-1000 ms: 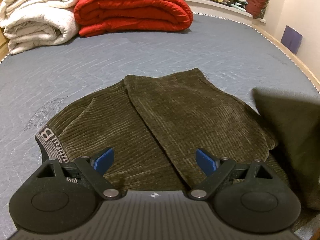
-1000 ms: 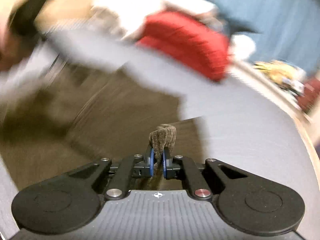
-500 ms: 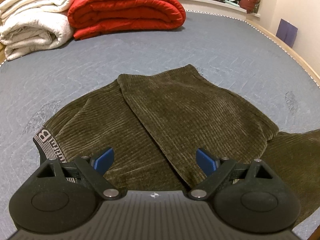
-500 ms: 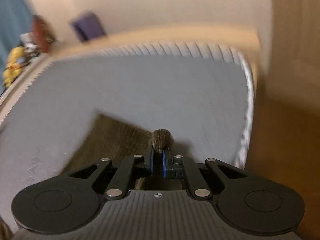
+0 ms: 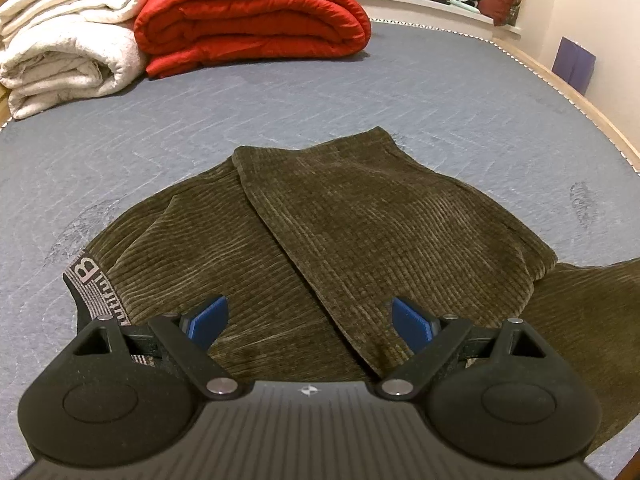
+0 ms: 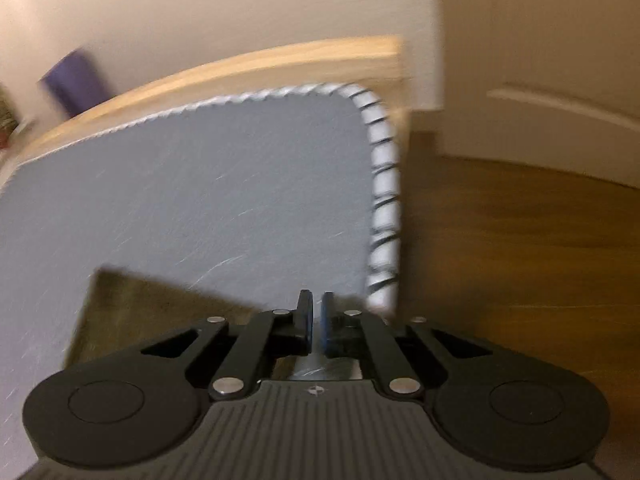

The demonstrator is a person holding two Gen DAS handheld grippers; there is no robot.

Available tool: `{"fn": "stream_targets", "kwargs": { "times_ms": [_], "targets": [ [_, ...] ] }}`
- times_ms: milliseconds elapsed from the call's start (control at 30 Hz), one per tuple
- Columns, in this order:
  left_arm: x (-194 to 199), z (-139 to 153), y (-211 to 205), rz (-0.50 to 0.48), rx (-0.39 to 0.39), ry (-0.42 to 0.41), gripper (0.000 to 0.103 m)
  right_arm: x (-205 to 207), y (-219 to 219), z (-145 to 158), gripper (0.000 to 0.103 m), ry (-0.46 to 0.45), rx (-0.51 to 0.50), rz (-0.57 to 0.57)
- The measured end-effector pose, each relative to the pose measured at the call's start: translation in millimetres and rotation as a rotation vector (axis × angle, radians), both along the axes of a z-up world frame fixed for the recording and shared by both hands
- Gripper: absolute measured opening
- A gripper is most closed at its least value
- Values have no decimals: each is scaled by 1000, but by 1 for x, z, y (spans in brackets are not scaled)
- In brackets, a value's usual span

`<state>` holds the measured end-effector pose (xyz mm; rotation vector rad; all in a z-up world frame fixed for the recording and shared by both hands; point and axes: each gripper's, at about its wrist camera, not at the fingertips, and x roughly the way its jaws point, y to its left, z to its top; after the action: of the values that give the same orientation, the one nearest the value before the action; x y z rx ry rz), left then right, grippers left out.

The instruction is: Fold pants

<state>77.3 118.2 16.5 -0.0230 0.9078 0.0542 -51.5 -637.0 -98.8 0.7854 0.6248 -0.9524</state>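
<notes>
Two grippers, two different jobs here. Your left gripper (image 5: 308, 316) hovers with its jaws spread wide over the olive-green corduroy pants (image 5: 360, 232), which lie on the grey quilted mattress (image 5: 280, 96) towards its near edge, one panel already folded across and the lettered elastic waistband (image 5: 86, 276) at the left. Your right gripper (image 6: 317, 304) is pinched closed with no cloth visible between the pads; the loose leg (image 6: 152, 304) lies just beside it, near the mattress's right corner. Open wide before you regrasp, take the hem squarely, and pin the fold with the left while you carry it over.
</notes>
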Motion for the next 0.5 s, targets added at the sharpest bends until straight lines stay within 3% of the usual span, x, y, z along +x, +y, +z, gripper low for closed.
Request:
{"fn": "stream_targets", "kwargs": {
  "times_ms": [100,167,233,267,333,400,500],
  "targets": [
    [1,0,-2,-5,-3,0,92,11,13,20,8,-162,-84,134],
    [2,-1,-3,-7,0,3,92,30,29,25,8,-264,-87,281],
    [3,-3,-3,-7,3,8,92,54,48,22,12,-310,-73,396],
    [3,-4,-2,-5,4,11,92,66,55,20,15,-316,-61,440],
    [4,-5,0,1,5,14,92,93,71,13,32,-299,-54,504],
    [5,-6,3,7,4,19,92,117,82,7,40,-273,-54,544],
    [7,-8,7,19,3,26,92,147,88,-6,43,-227,-39,563]
  ]
}}
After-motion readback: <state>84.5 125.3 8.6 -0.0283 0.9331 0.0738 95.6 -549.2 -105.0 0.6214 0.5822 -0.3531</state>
